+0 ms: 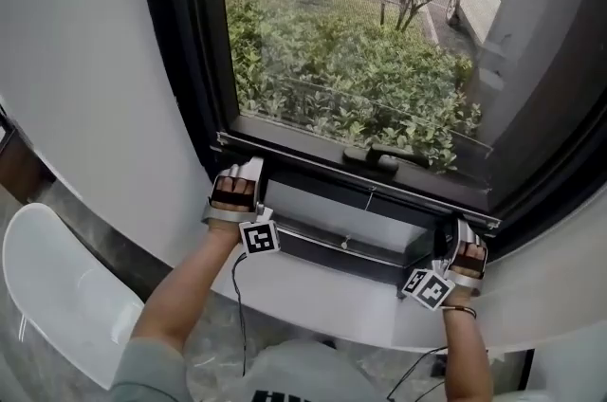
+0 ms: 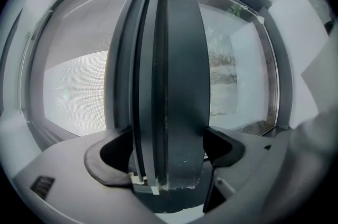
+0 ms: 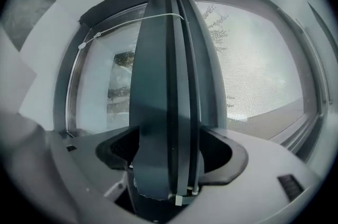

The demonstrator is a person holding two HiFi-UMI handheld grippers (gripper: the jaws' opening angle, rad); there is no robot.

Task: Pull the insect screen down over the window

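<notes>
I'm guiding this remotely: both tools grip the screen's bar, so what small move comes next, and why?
Probably draw both down together, evenly: the left tool and right tool are each shut on the screen bar, which sits above the lower frame with a gap between.

Head view: window (image 1: pixel 360 59) top's cut off by the pic edge. Jaw tips of your L gripper (image 1: pixel 239 184) & R gripper (image 1: pixel 465 246) are hidden at the screen bar (image 1: pixel 332 185). In both gripper views that bar blocks the mid glass. Your forearms (image 1: pixel 180 296) run off the bottom edge.
</notes>
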